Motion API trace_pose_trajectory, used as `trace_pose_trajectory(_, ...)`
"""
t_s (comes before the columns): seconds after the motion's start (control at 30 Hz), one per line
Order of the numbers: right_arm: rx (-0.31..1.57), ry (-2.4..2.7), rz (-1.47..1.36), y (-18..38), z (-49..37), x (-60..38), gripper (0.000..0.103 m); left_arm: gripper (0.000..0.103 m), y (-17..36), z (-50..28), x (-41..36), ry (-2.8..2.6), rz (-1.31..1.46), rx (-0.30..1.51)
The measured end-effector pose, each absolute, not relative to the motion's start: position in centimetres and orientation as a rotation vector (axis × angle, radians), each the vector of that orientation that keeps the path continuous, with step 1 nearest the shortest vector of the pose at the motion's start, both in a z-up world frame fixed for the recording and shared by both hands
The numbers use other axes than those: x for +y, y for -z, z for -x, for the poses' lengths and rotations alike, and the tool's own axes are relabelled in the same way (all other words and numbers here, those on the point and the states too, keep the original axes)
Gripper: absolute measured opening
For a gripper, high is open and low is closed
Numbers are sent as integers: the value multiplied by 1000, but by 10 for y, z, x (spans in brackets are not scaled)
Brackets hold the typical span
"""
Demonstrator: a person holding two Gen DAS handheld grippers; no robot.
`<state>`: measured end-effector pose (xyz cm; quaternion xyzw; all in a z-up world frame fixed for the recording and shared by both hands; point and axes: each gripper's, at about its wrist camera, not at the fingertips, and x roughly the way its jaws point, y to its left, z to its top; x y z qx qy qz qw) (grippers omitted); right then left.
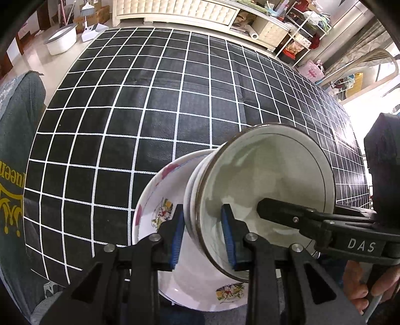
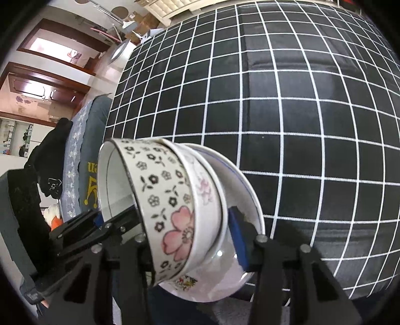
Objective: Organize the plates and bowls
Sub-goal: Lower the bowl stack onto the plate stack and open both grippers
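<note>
A stack of bowls is held tilted above the near edge of a black grid tablecloth [image 1: 155, 120]. In the left wrist view my left gripper [image 1: 203, 237] is shut on the rim of the flowered bowl [image 1: 265, 185], its white inside facing me. It is nested over a wide white plate [image 1: 160, 200] with cartoon prints. My right gripper [image 1: 270, 207] reaches into the bowl from the right. In the right wrist view the flowered bowl [image 2: 162, 200] sits in a second bowl [image 2: 205, 190] and the plate [image 2: 240, 200]; my right gripper [image 2: 190, 225] clamps the stack.
A grey chair back [image 1: 17, 155] with a gold logo stands left of the table. A white tub [image 1: 62, 40] sits on the floor beyond. A cream cabinet [image 1: 180, 12] and cluttered shelves [image 1: 305, 32] line the far side. The cloth [image 2: 287, 112] spreads far and right.
</note>
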<state>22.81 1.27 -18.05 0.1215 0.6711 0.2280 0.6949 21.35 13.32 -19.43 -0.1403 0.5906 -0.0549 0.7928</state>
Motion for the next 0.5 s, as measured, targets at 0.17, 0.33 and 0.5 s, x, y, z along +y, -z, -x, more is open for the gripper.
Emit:
trace_pose_trajectory(0.17,1481,-539,-296,182,-227,7,45,27,191,-210,131,117,294,1255)
trace_pose_trajectory(0.33,1481,-555,-313,182,-226,0,41,29,189,-209,131,107,287,1250)
trace_pose_trajectory(0.5,1449,-562,-245,171,-223,3,41,30,182,-204,127,87,253,1239)
